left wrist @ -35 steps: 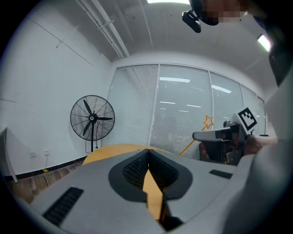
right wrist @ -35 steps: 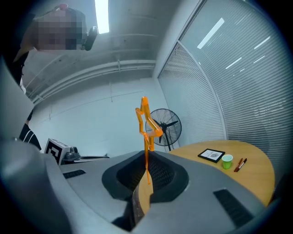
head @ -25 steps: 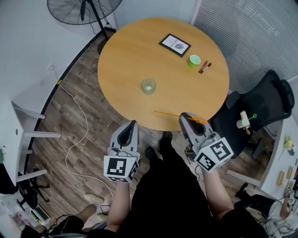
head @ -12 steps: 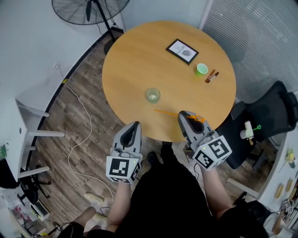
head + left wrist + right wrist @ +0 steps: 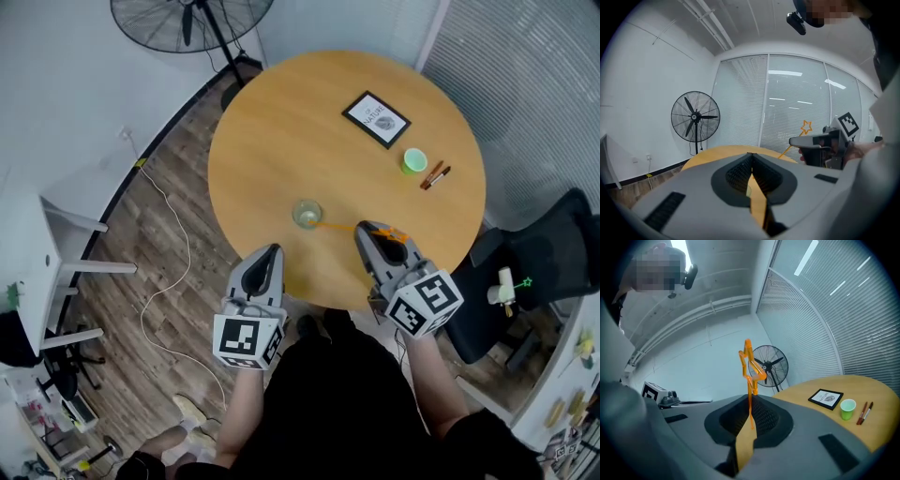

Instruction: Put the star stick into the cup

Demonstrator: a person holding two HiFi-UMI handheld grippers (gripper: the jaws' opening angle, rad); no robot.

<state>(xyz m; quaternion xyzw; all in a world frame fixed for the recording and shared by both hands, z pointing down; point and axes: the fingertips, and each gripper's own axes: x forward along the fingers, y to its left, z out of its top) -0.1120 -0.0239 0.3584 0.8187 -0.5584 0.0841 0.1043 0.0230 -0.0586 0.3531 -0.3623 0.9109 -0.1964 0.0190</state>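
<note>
A clear glass cup (image 5: 305, 214) stands on the round wooden table (image 5: 281, 122), near its front edge. My right gripper (image 5: 367, 230) is shut on an orange star stick (image 5: 337, 226). The thin end of the stick reaches left almost to the cup's rim, and the star end shows at the gripper's right side. In the right gripper view the star (image 5: 750, 364) rises above the closed jaws (image 5: 750, 404). My left gripper (image 5: 270, 253) hangs at the table's front edge, shut and empty; its own view shows its pads meeting (image 5: 751, 161) and the star (image 5: 806, 126) off to the right.
A framed picture (image 5: 376, 119), a small green cup (image 5: 414, 160) and two markers (image 5: 435, 175) lie at the table's far right. A black chair (image 5: 534, 272) stands right of the table, a floor fan (image 5: 192, 19) behind it, and a white cable (image 5: 173, 272) lies on the floor at the left.
My right gripper has carried the stick forward and left over the table, so its thin end now lies close to the glass cup. The left gripper has barely moved.
</note>
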